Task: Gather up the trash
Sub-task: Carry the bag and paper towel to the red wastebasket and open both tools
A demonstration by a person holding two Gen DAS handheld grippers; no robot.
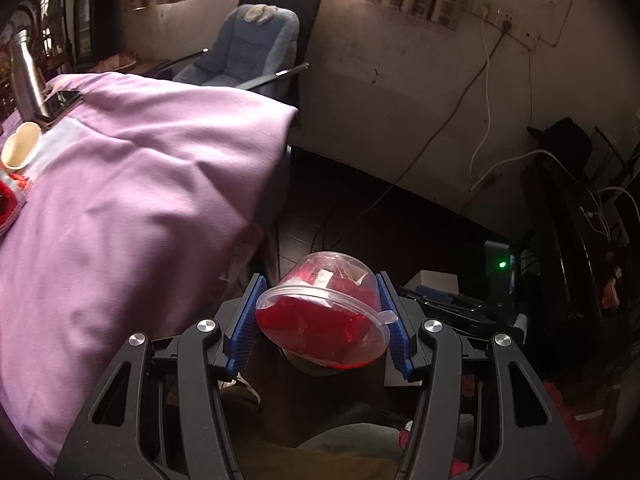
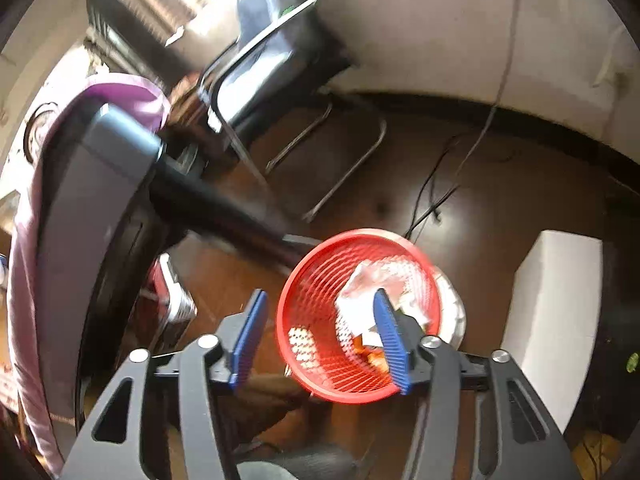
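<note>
My left gripper [image 1: 320, 318] is shut on a clear plastic cup [image 1: 326, 312] with red stuff inside, tilted on its side and held off the table's right edge, above the floor. My right gripper [image 2: 318, 334] is open and empty, hanging above a red mesh waste basket [image 2: 320, 316] on the floor. The basket holds crumpled white paper [image 2: 360, 292] and some other scraps. The right finger partly covers the paper.
A table under a purple cloth [image 1: 132, 200] fills the left, with a steel bottle [image 1: 26, 76], a phone [image 1: 60, 102] and a paper cup [image 1: 22, 146] on it. A padded chair [image 1: 248, 48] stands by the wall. A white box [image 2: 554, 316] stands right of the basket. Cables cross the floor.
</note>
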